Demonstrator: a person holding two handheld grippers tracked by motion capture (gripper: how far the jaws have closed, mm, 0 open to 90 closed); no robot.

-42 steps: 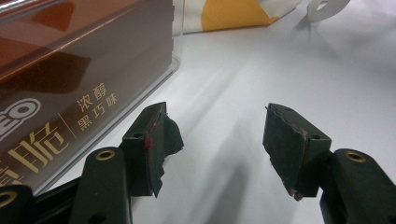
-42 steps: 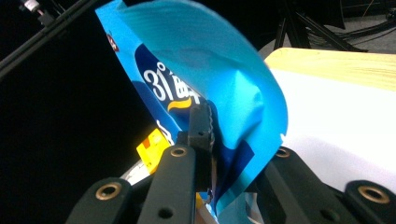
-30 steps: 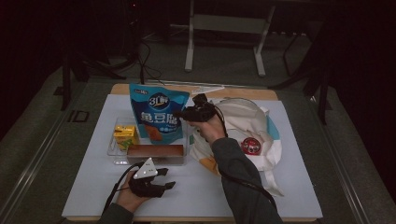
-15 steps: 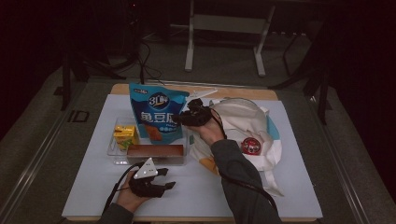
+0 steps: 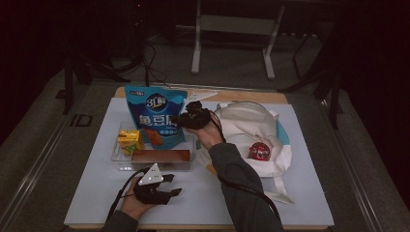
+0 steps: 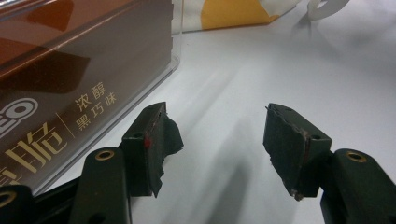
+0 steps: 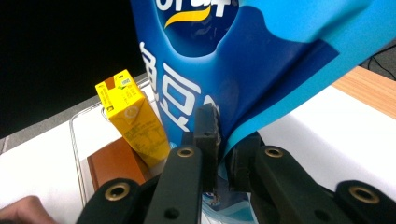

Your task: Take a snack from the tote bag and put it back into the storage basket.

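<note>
- The right gripper [image 7: 219, 154] has just been closing its fingers [image 7: 207, 135], and they now pinch the side edge of the blue snack bag [image 5: 157, 113], so the grasp looks made.
- The left gripper [image 5: 157, 189] rests on the desk [image 5: 309, 203] with its fingers [image 6: 152, 144] spread and nothing between them; it takes no part yet.
- The blue snack bag stands upright, its lower part inside the clear tray [image 5: 116, 154], rising straight above the right fingers in the right gripper view. My read: it is gripped but not yet lifted out.
- The white tote bag [image 5: 251, 128] lies flat on the far side of the right hand from the tray, a red round item [image 5: 259, 151] resting on it. It looks like the likely destination, though that is a guess.
- The brown box [image 5: 160, 155] sits at the tray's near edge, just beside the left fingers, untouched.
- The yellow carton [image 7: 133, 116] stands beside the snack bag, just left of the right fingers, also untouched.
- Judged so: 1 item grasped, 2 left in the tray, the carry-over still ahead.
</note>
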